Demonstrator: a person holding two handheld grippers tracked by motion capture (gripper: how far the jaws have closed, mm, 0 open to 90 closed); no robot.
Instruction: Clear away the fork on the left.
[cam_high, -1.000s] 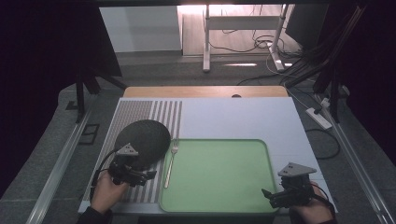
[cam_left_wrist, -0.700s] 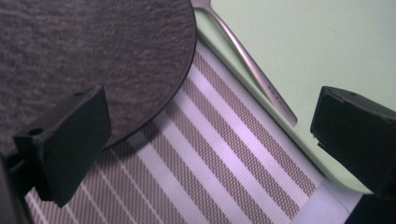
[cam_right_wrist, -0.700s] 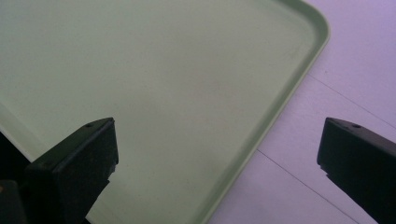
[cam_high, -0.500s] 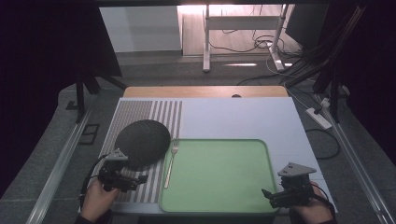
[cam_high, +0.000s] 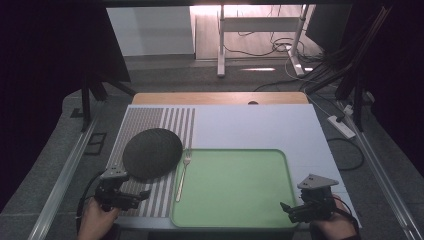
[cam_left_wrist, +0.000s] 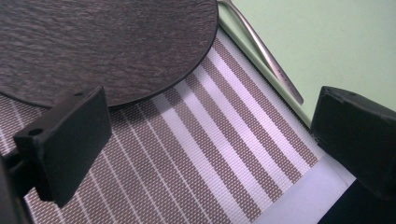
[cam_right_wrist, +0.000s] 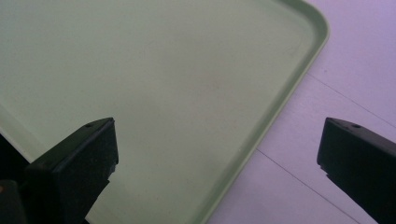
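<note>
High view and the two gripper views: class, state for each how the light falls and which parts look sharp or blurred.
High view: the white table is evenly lit, its surroundings dark, with a bright patch on the floor beyond. Left gripper view: the dark plate and striped mat are sharp, the near jaws soft. Right gripper view: the green tray shows flat, shadowless light, its jaws blurred.

My left gripper (cam_high: 131, 196) has drawn back toward me and to the left, off the plate (cam_high: 152, 153). A second ago it sat at the plate's near edge; now it hangs over the striped mat (cam_high: 150, 122), just short of that edge. My fingers (cam_left_wrist: 65, 140) stand wide apart with only mat between them. The plate has slid a little away from me, and it lies flat, close beside the fork (cam_high: 183, 172).
</note>
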